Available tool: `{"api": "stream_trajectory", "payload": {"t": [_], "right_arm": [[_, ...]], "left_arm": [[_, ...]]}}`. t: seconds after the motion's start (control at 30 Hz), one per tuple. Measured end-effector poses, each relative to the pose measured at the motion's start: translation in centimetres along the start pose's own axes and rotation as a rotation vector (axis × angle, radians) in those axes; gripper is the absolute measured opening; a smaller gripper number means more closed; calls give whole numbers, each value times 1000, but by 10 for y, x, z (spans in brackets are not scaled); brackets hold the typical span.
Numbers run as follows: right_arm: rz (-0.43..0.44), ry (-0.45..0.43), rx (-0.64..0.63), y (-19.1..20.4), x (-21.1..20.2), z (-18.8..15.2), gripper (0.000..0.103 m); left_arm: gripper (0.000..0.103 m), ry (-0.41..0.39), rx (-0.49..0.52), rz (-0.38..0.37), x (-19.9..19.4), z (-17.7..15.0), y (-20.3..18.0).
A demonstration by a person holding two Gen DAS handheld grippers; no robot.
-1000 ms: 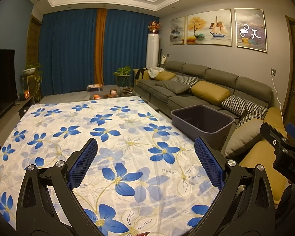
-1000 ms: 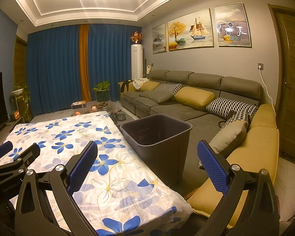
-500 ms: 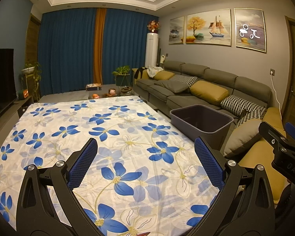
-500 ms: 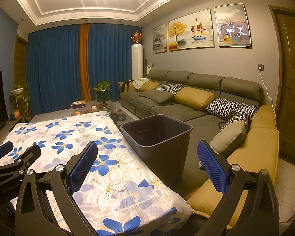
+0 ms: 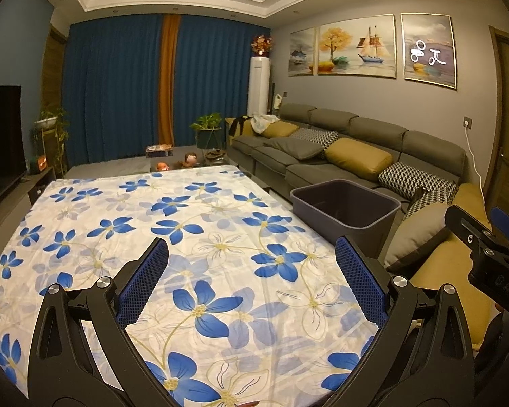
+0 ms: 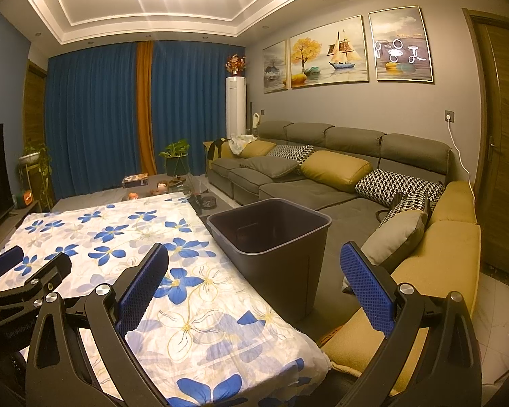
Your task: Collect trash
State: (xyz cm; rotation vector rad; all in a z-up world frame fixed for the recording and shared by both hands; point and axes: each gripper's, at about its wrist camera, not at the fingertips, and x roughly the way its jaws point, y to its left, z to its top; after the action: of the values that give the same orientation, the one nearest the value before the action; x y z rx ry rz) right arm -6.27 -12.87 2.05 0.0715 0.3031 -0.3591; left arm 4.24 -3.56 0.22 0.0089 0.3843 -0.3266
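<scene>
Grippers: two. The left gripper [image 5: 251, 264] and the right gripper [image 6: 254, 268] each have two black fingers faced with blue ribbed pads.
Left gripper: jaws spread wide and nothing between them — it is held above the near part of the tablecloth [image 5: 193, 224] without touching it.
Right gripper: jaws equally wide apart and empty. It is held over the table's right edge, and the trash bin [image 6: 271, 237] shows in the gap between its fingers.
Side by side: the right gripper's body shows at the right edge of the left wrist view; the left gripper's body shows at the lower left of the right wrist view.
Trash bin: one, dark grey and open-topped. It stands upright on the floor, just beside the table's right edge, between the table and the sofa [image 6: 356, 156]. Its inside looks dark; whether anything lies at the bottom cannot be told.
Tablecloth: one, white with blue flowers, covering the whole table.
Trash on the cloth: none can be made out in either view.
Paintings: three, on the wall above the sofa [image 5: 356, 47].
Potted plants: two — one by the blue curtains [image 5: 208, 129], one at the left beside the dark TV screen [image 5: 51, 125].
</scene>
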Motion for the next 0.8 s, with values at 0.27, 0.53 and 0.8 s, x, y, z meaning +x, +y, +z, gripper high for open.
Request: {"api": "stream_trajectory", "payload": {"t": [0.27, 0.53, 0.8], "right_arm": [[-5, 4, 5, -1, 0, 2, 98], [-8, 5, 7, -1, 1, 1, 98], [-8, 4, 7, -1, 1, 1, 98]], "left_arm": [[91, -2, 18, -15, -2, -1, -1], [91, -6, 14, -6, -2, -1, -1], [95, -4, 21, 9, -3, 0, 0]]}}
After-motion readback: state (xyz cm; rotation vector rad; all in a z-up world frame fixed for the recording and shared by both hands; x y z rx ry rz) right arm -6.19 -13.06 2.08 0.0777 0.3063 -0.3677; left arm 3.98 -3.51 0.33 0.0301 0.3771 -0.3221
